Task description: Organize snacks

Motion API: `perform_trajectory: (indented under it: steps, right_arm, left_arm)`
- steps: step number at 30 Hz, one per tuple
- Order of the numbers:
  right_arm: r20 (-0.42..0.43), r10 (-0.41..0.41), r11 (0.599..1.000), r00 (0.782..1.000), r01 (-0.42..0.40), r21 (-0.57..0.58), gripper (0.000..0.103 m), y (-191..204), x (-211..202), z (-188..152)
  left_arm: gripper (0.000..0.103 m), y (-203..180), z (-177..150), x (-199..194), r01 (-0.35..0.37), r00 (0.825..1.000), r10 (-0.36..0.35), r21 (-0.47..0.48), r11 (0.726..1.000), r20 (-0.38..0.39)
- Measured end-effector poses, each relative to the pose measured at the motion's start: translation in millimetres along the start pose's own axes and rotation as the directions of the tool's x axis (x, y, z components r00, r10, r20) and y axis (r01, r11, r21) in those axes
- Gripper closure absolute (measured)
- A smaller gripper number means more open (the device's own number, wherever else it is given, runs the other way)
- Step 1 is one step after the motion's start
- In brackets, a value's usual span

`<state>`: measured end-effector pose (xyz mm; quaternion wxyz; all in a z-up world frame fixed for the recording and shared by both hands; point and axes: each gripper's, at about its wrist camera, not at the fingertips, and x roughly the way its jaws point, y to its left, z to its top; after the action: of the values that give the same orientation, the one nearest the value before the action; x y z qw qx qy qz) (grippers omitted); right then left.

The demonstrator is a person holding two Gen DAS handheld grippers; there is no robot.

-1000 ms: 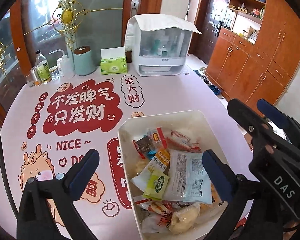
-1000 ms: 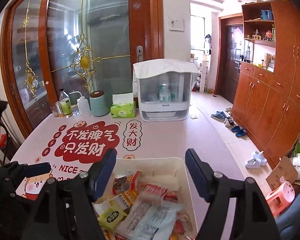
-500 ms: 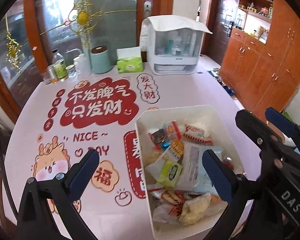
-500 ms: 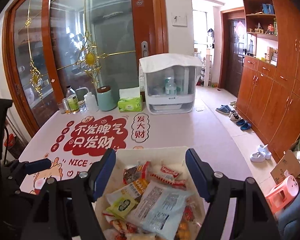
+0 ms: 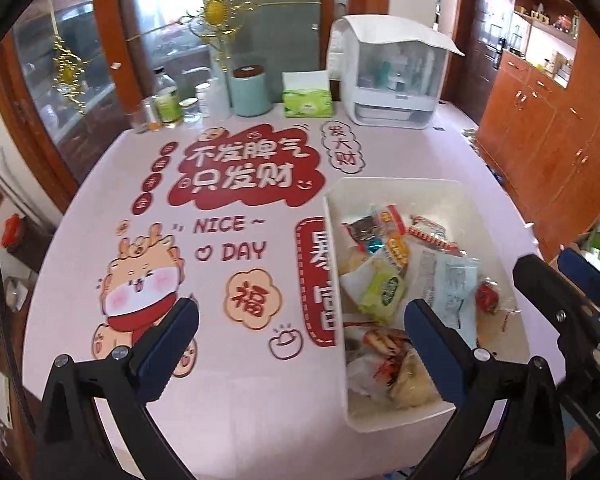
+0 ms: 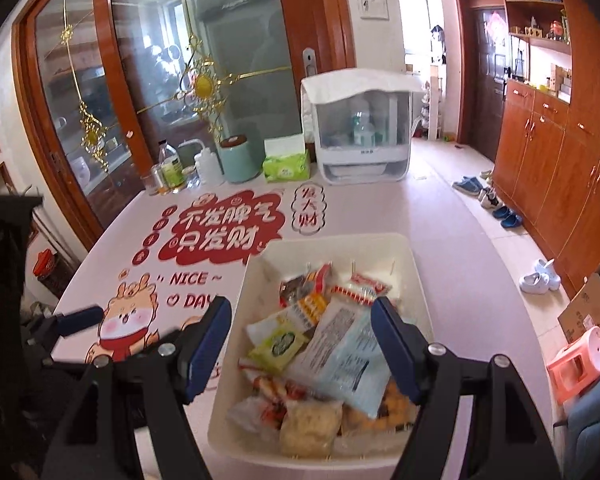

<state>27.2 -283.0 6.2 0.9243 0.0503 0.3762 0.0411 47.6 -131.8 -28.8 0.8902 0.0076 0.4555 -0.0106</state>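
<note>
Snacks (image 6: 332,344) fill the white bin (image 6: 340,244), directly under the right claw (image 6: 300,344), open and empty. Left claw (image 5: 300,340), also open, straddles the bin's left wall above the counter (image 5: 220,400), so the right is better placed.

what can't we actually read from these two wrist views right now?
- Snack bin, near end: right view, hidden behind the right gripper.
- Bottom packets: both views, blurred, buried under the pale blue packet.
- Covered organizer contents: both views, too small, frosted.
- Packet print: unreadable.
- Left gripper: empty, open.
</note>
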Motion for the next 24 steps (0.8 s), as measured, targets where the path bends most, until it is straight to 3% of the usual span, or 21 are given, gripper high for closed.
perform_trajectory:
  steps: [7, 24]
  right_arm:
    - [-0.025, -0.008, 1.0, 1.0, 0.009, 0.007, 0.03, 0.1, -5.6, -5.1]
    - [-0.071, 0.032, 0.999, 0.997, -0.034, -0.022, 0.03, 17.6, -8.1, -17.0]
  left_arm:
    - [0.001, 10.6, -6.3, -17.9, -0.036, 0.998, 0.037, -0.024, 0.999, 0.046]
    - [0.001, 21.0, -17.4, -31.6, -0.065, 0.996, 0.068, -0.049, 0.997, 0.063]
